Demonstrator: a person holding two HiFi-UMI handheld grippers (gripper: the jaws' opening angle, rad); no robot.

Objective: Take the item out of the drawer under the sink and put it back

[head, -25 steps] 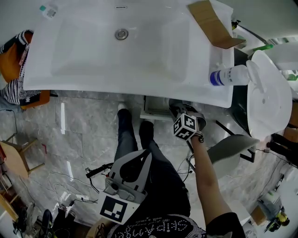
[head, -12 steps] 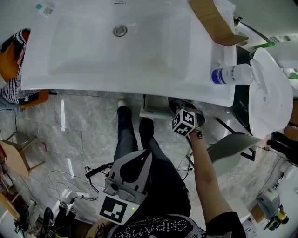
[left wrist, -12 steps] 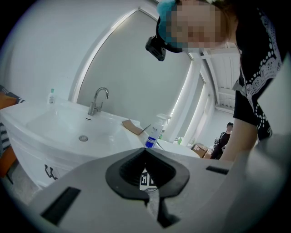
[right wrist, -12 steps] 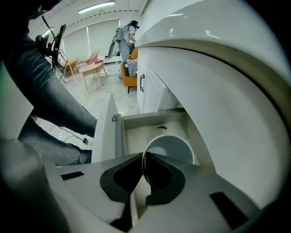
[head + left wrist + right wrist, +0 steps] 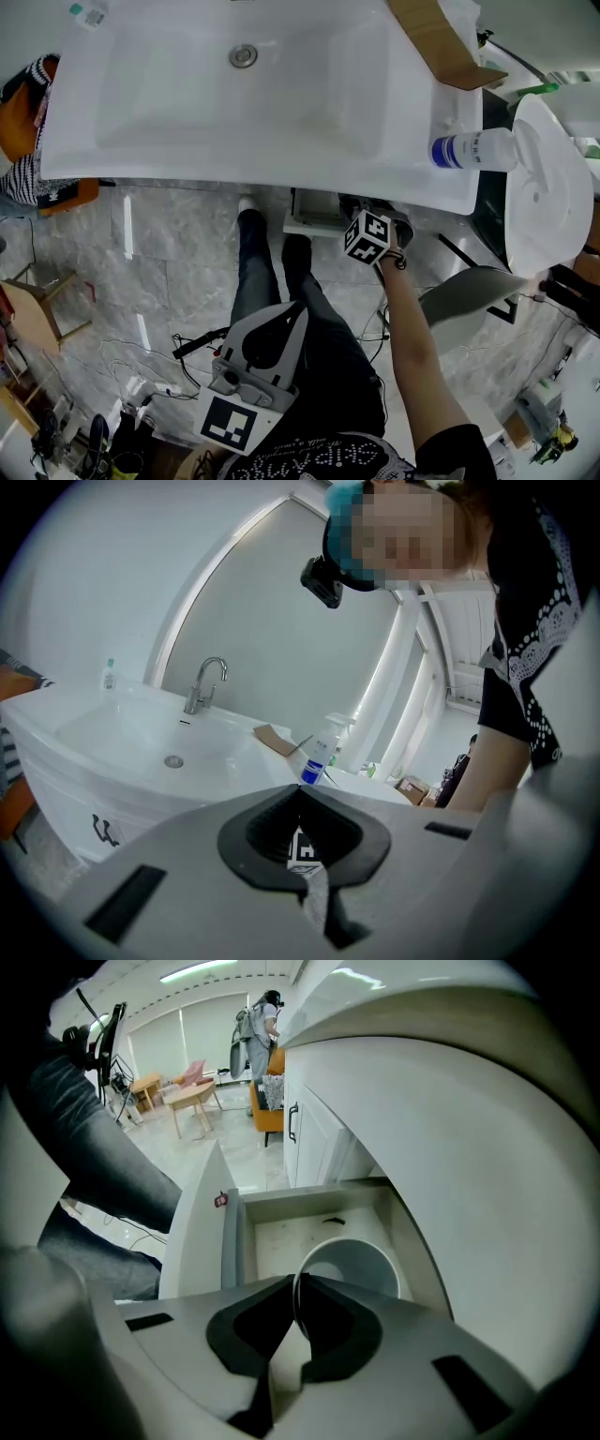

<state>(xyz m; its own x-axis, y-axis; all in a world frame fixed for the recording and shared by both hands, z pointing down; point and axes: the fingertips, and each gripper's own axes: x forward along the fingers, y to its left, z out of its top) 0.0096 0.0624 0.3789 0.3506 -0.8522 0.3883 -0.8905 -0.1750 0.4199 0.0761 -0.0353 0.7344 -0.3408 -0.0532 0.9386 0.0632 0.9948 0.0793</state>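
Drawer (image 5: 281,1232) under sink (image 5: 234,103) stood open. Right gripper (image 5: 298,1288) fingers clenched on rim of white cup (image 5: 352,1260), low over drawer floor. Left gripper (image 5: 300,794) fingers clenched, empty, idle. Lifting out or putting back: unclear; release probably remained

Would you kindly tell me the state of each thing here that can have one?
drawer: pulled open.
white cup: gripped by its rim over the drawer.
right tool: shut on the white cup.
left tool: shut, empty.
spray bottle: upright.
faucet: not running.
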